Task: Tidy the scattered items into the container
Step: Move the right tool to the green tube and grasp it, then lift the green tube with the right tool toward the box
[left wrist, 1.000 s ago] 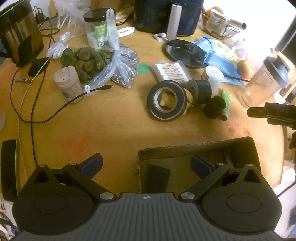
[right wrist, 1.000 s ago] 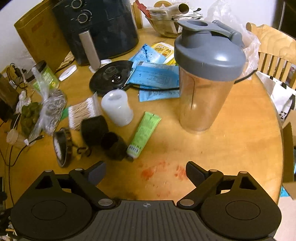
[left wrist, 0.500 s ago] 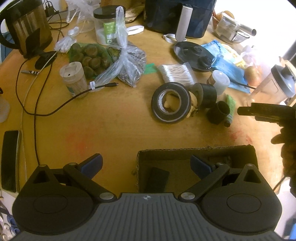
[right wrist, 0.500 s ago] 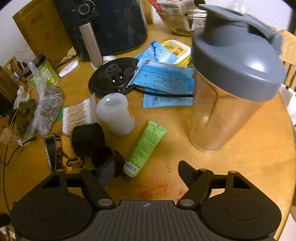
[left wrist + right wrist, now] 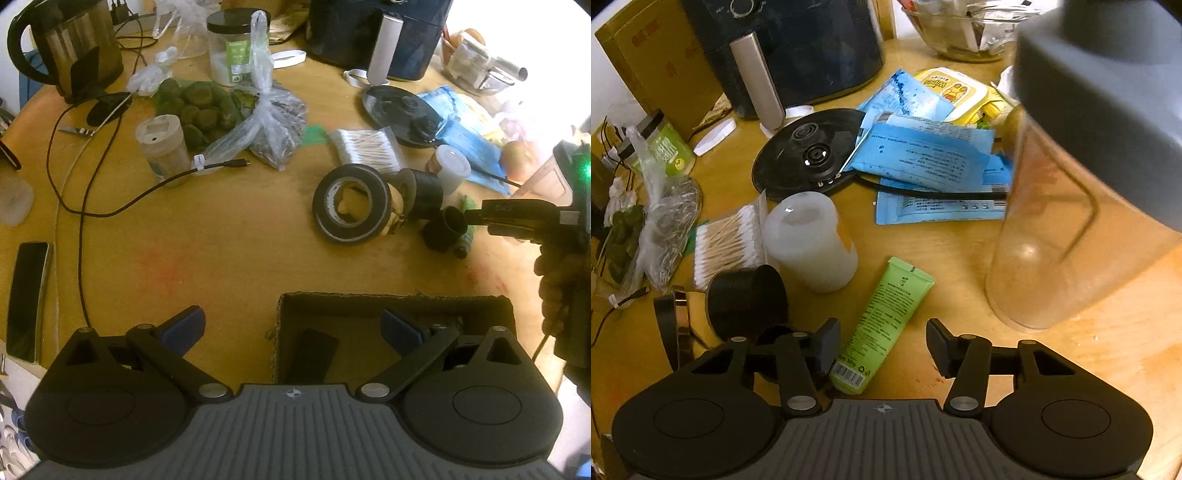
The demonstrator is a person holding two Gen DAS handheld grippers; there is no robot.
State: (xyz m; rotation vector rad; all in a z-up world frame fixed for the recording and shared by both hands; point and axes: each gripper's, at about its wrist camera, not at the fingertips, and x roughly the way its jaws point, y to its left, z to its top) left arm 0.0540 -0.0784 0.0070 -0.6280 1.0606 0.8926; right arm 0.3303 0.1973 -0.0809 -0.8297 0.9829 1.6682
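A cardboard box [image 5: 369, 301] sits on the round wooden table near its front edge, with a dark flat item [image 5: 314, 356] inside. My left gripper [image 5: 291, 330] is open and empty, with its right finger above the box. My right gripper [image 5: 882, 345] is open, low over the table, straddling the cap end of a green tube [image 5: 886, 317]. In the left wrist view the right gripper [image 5: 517, 218] reaches in from the right at the tube [image 5: 467, 206]. A black tape roll [image 5: 351, 203], black cups [image 5: 746, 302] and a white jar [image 5: 809, 240] lie beside the tube.
A clear shaker bottle [image 5: 1063, 229] with a grey lid stands just right of the right gripper. Cotton swabs [image 5: 727, 243], blue packets [image 5: 923, 155], a black round base [image 5: 809, 151], an air fryer [image 5: 798, 48], bags [image 5: 258, 122], a kettle [image 5: 70, 48], a cable [image 5: 110, 199] and a phone [image 5: 27, 299] crowd the table.
My right gripper has moved forward and down, and its fingers have narrowed around the green tube. The left gripper has pulled back and risen slightly, staying open over the box.
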